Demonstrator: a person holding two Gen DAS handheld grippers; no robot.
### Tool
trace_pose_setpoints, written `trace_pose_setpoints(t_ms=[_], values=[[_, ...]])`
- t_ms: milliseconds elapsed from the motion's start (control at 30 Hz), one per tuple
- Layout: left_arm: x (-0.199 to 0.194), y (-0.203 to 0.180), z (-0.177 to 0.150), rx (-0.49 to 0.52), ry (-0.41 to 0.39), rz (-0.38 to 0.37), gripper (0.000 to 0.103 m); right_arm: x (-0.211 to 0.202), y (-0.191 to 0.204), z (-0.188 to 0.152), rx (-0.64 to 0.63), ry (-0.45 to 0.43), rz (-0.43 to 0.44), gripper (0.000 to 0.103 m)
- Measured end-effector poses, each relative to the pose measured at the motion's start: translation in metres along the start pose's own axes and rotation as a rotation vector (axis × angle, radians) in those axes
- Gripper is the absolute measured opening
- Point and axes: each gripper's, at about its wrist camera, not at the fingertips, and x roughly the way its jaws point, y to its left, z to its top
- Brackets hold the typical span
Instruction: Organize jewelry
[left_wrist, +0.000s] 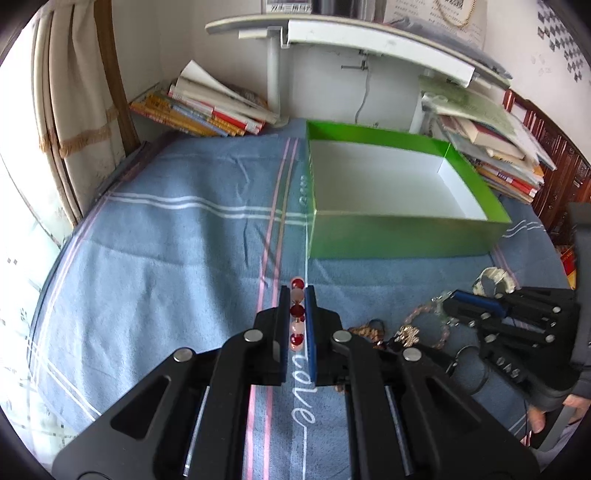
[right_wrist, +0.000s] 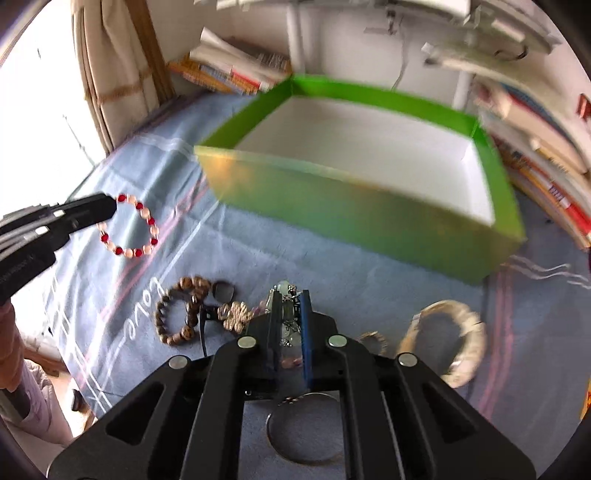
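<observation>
My left gripper (left_wrist: 297, 295) is shut on a red-and-pink bead bracelet (left_wrist: 297, 312), held above the blue cloth; the bracelet hangs as a ring in the right wrist view (right_wrist: 129, 227). My right gripper (right_wrist: 290, 301) is shut on a pale green-and-pink bead bracelet (right_wrist: 288, 295), just above the jewelry pile. An open green box (left_wrist: 402, 236) with a white inside stands ahead; it also shows in the right wrist view (right_wrist: 369, 229). On the cloth lie a brown wooden bead bracelet (right_wrist: 177, 310), a gold flower piece (right_wrist: 236, 314), a white bangle (right_wrist: 447, 339) and a thin metal ring (right_wrist: 303, 432).
A blue striped cloth (left_wrist: 166, 258) covers the table. Stacks of books lie at the back left (left_wrist: 207, 110) and back right (left_wrist: 495, 155). A white desk shelf (left_wrist: 332, 33) stands behind the box. A curtain (left_wrist: 74, 110) hangs at left.
</observation>
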Motion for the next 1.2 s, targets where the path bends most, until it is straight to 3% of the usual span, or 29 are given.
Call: trace_pose_setpoints(t_ms=[233, 467, 567, 667, 800, 833, 867, 900, 933, 1067, 1200], values=[[-0.034, -0.010, 0.045, 0.058, -0.113, -0.048, 0.008, -0.068, -0.022, 0.038, 0.013, -0.193, -0.104, 0.009], [-0.049, -0.028, 0.112, 0.095, -0.211, -0.136, 0.008, -0.094, -0.044, 0.089, 0.044, -0.328, -0.176, 0.009], [-0.028, -0.034, 0.134, 0.084, -0.207, -0.148, 0.008, -0.074, -0.054, 0.103, 0.052, -0.326, -0.216, 0.009], [0.020, -0.040, 0.143, 0.060, -0.123, -0.169, 0.008, -0.033, -0.065, 0.107, 0.083, -0.240, -0.209, 0.009], [0.078, -0.051, 0.134, 0.056, -0.033, -0.162, 0.010, 0.017, -0.073, 0.100, 0.109, -0.131, -0.202, 0.012], [0.090, -0.053, 0.129, 0.054, -0.011, -0.145, 0.013, 0.027, -0.073, 0.096, 0.111, -0.109, -0.219, 0.018], [0.094, -0.052, 0.125, 0.052, 0.008, -0.125, 0.026, 0.028, -0.072, 0.091, 0.112, -0.102, -0.229, 0.023], [0.095, -0.051, 0.120, 0.054, 0.023, -0.110, 0.033, 0.025, -0.070, 0.085, 0.113, -0.102, -0.226, 0.033], [0.089, -0.047, 0.112, 0.064, 0.019, -0.110, 0.034, 0.015, -0.067, 0.077, 0.111, -0.119, -0.202, 0.036], [0.062, -0.027, 0.072, 0.072, 0.039, -0.074, 0.044, -0.020, -0.055, 0.041, 0.073, -0.130, -0.116, 0.036], [0.050, 0.001, 0.017, 0.052, 0.091, -0.039, 0.047, -0.010, -0.042, -0.001, 0.055, -0.040, -0.044, 0.036]])
